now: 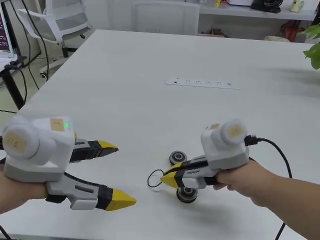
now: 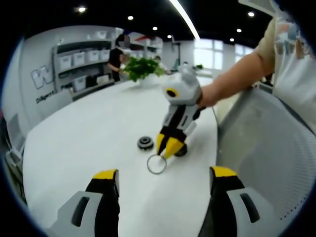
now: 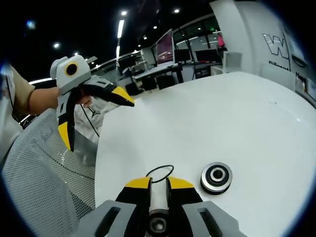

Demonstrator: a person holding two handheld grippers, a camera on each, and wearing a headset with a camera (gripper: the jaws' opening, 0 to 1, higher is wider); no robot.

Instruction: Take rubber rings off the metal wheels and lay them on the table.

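Fingers of my right gripper [image 1: 169, 181] are clenched on a thin black rubber ring [image 2: 156, 173], which hangs off their tips just above the white table [image 1: 150, 60]; 1 metal wheel [image 1: 177, 157] lies just on the far side of them; a 2nd wheel [image 1: 187, 195] sits under the gripper, partly hidden; my left gripper [image 1: 115, 173] hovers well apart at the left, fingers spread wide, grasping nothing.

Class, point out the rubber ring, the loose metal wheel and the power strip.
rubber ring [image 2: 147, 165], left gripper view, on its left arc.
loose metal wheel [image 3: 216, 177], right gripper view, on its centre hub.
power strip [image 1: 201, 82], head view, middle of its top face.
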